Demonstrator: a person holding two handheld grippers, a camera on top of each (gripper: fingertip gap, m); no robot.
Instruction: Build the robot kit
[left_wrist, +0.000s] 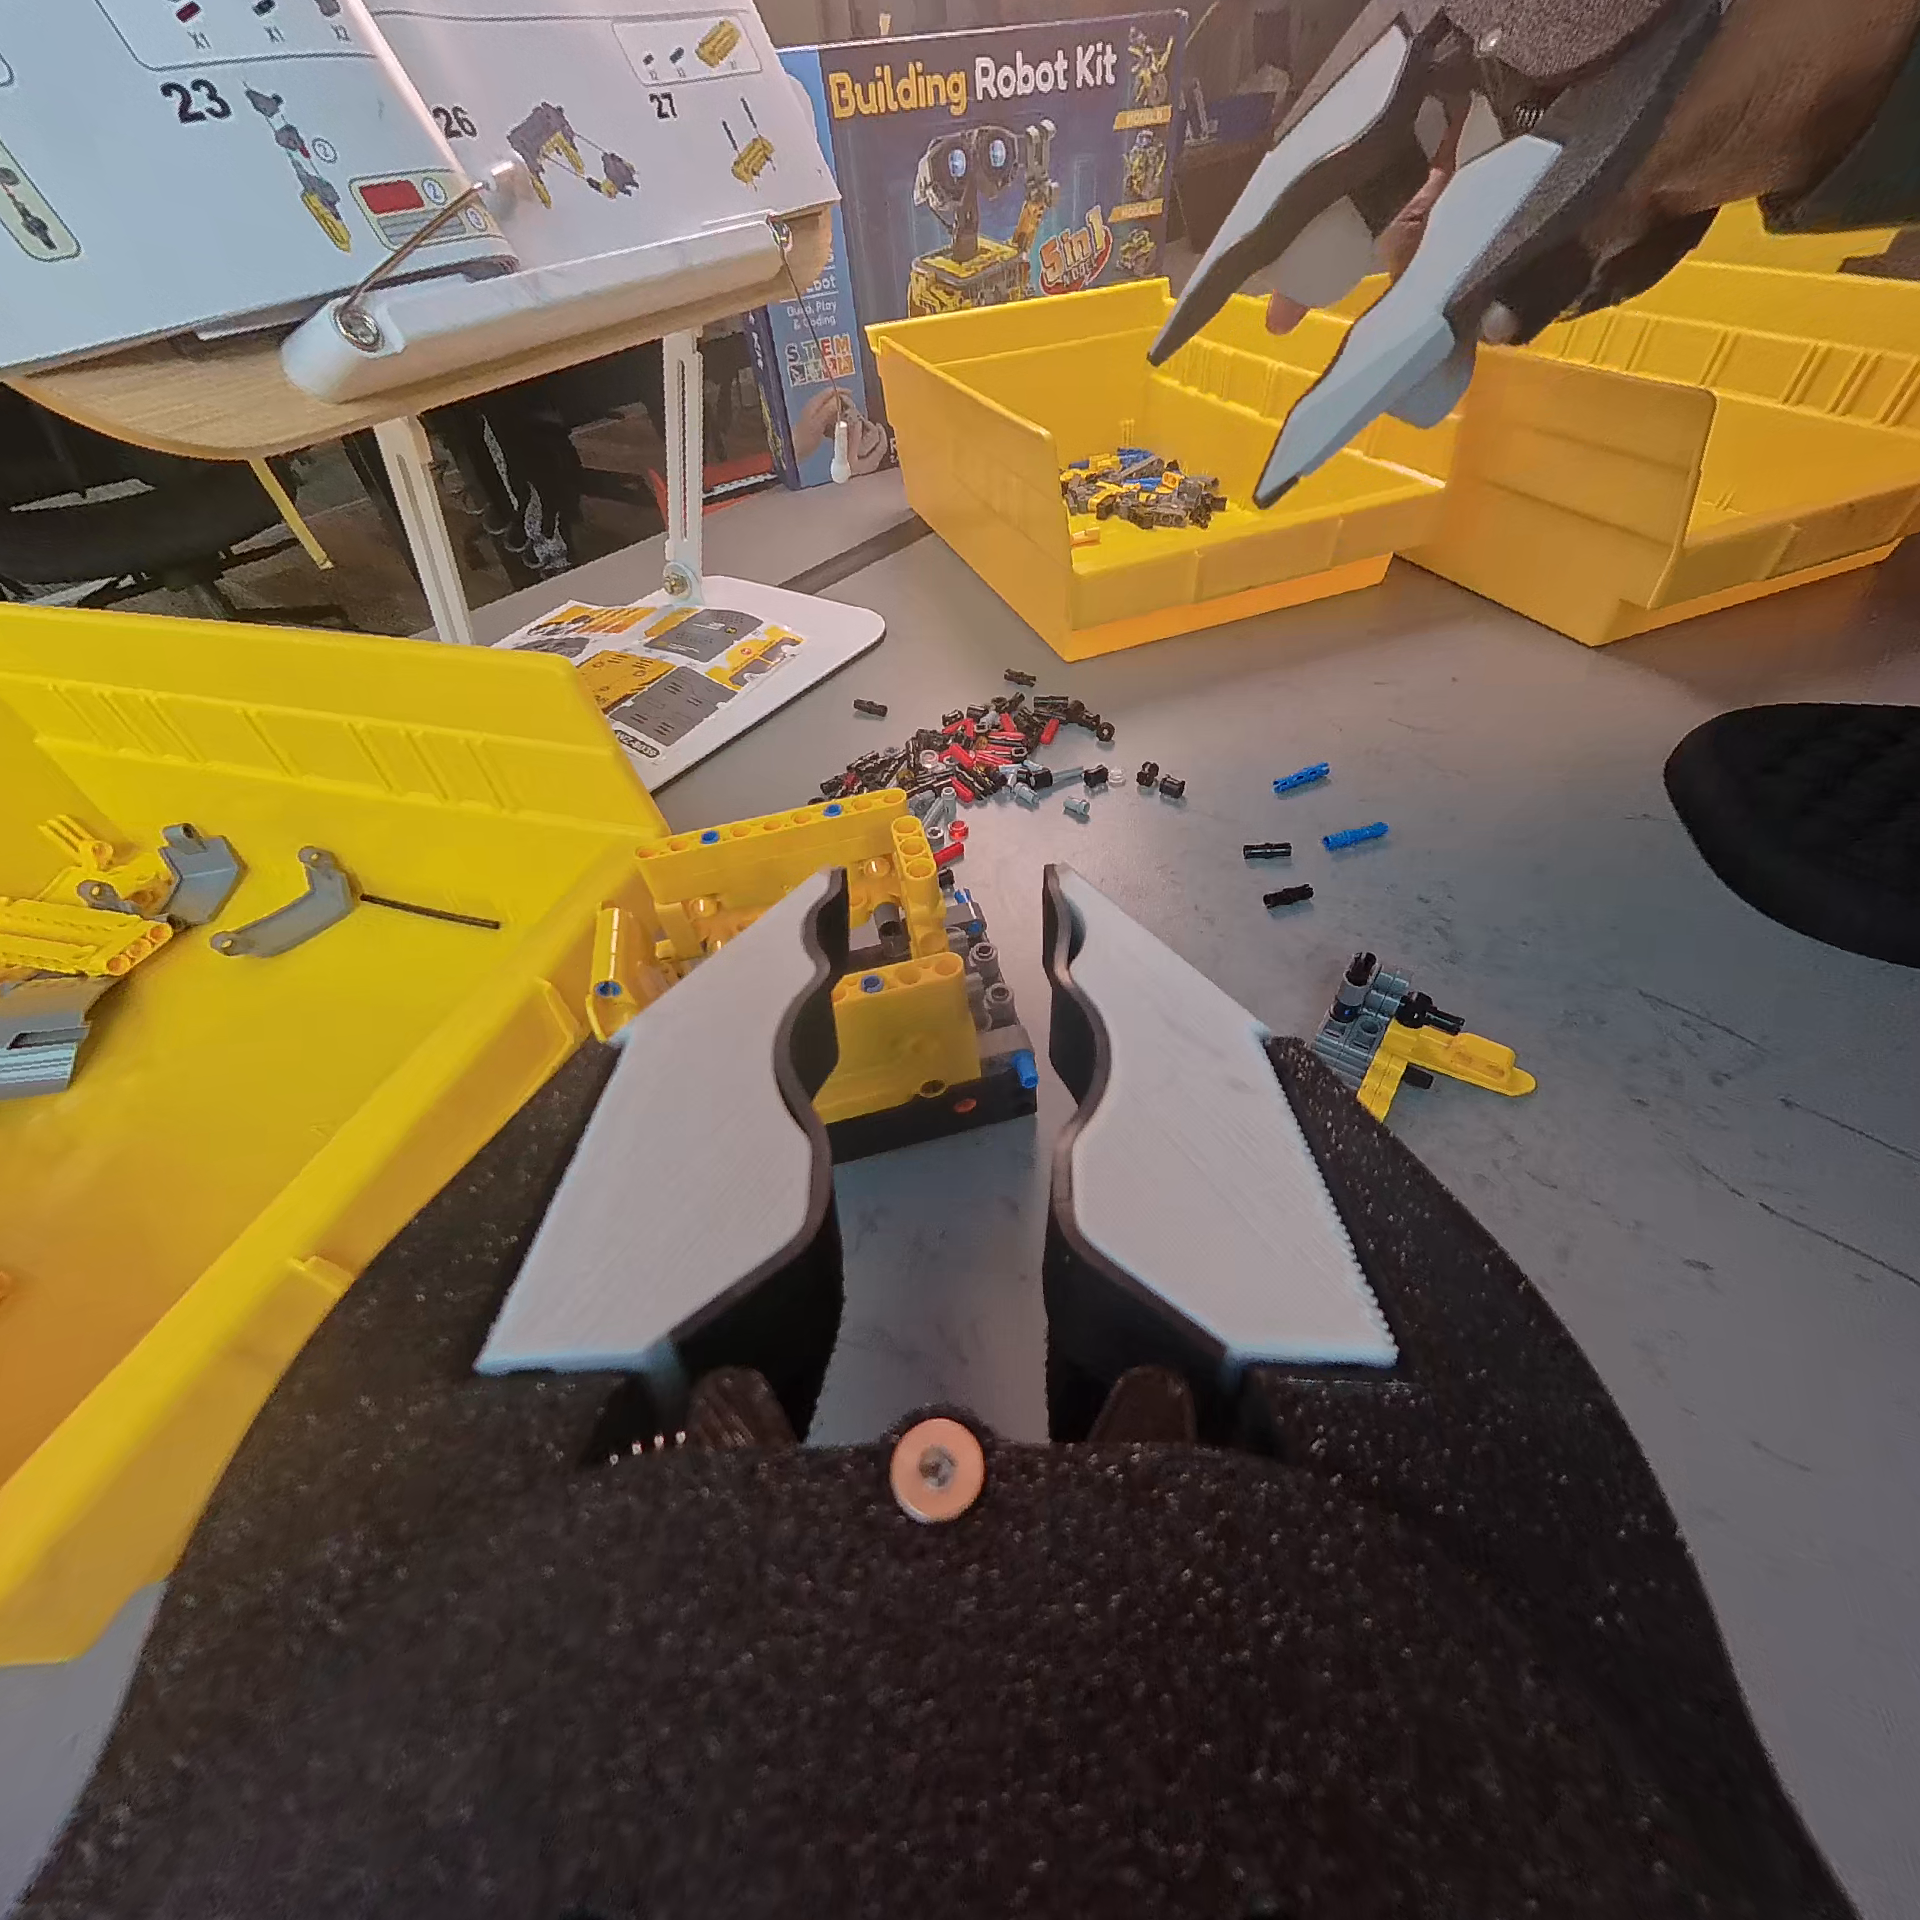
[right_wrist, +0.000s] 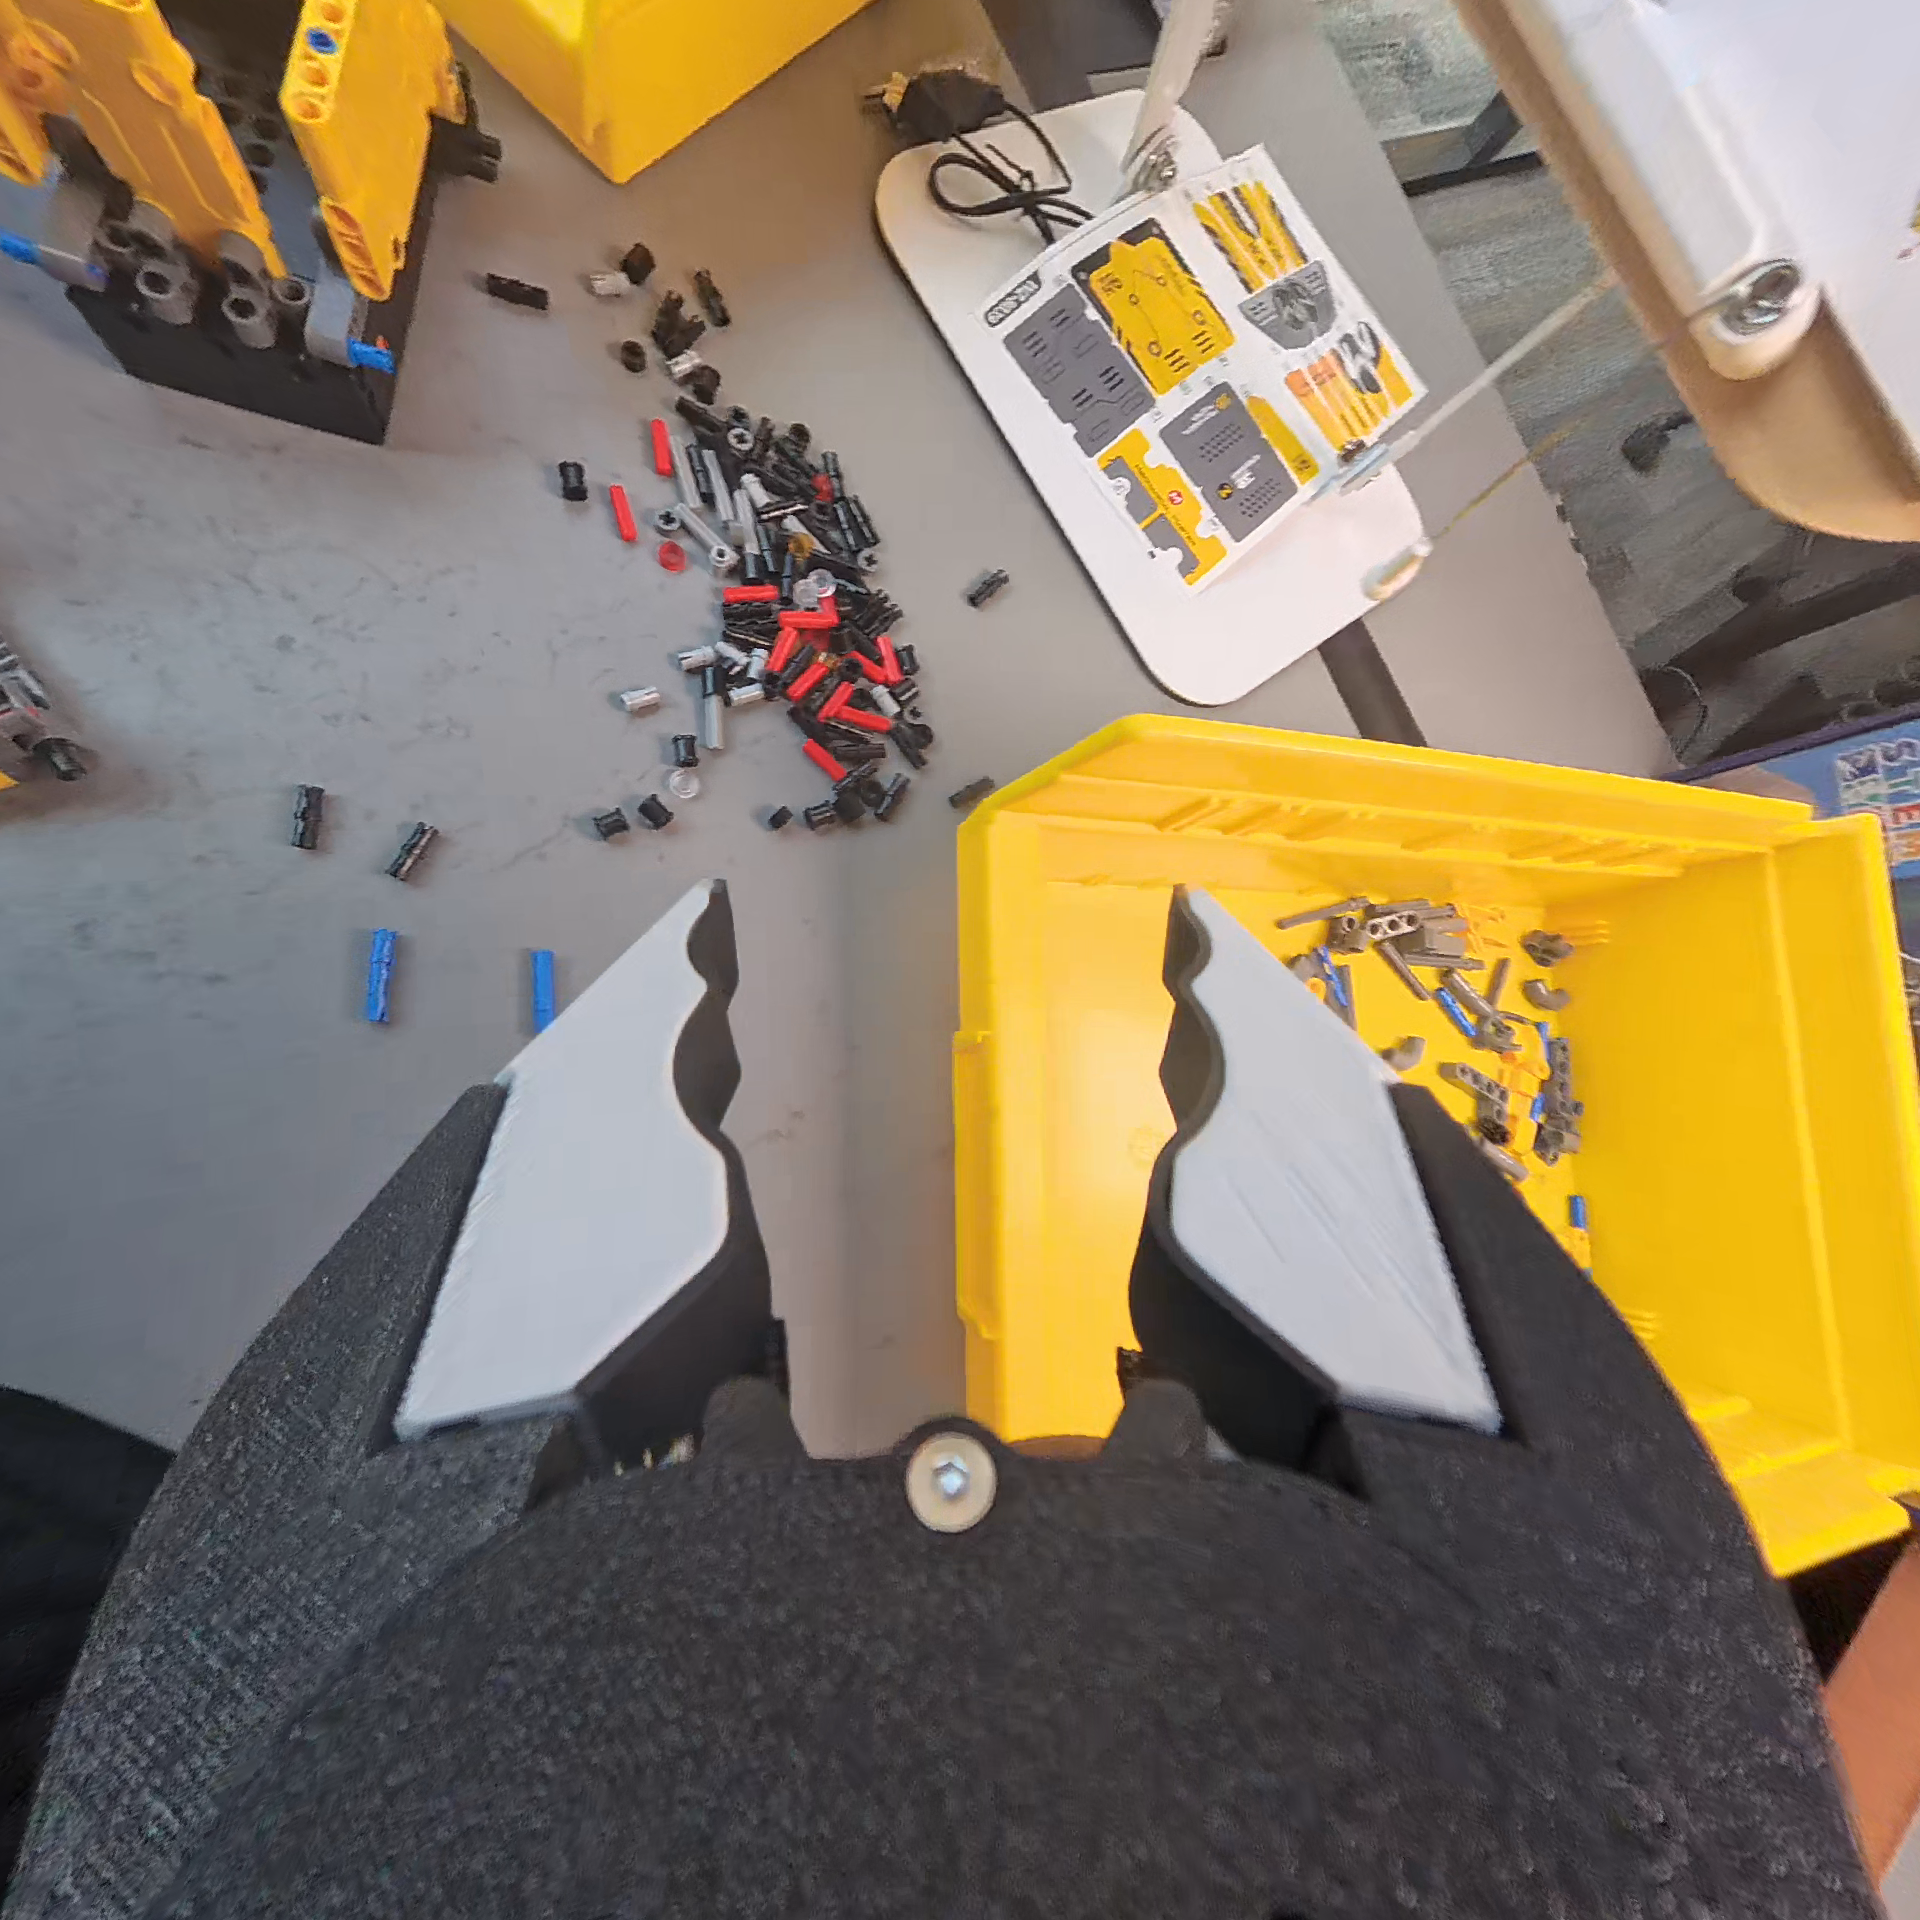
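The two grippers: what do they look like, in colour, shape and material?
Both look alike. The left gripper and the right gripper each have two flat, light grey fingers that taper to a point, with wavy black inner edges. The grey faces show fine ridged lines. Each body is covered in rough black, felt-like material, with one round screw and washer in the middle.

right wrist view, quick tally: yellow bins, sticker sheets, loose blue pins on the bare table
yellow bins: 2
sticker sheet: 1
blue pins: 2
total: 5
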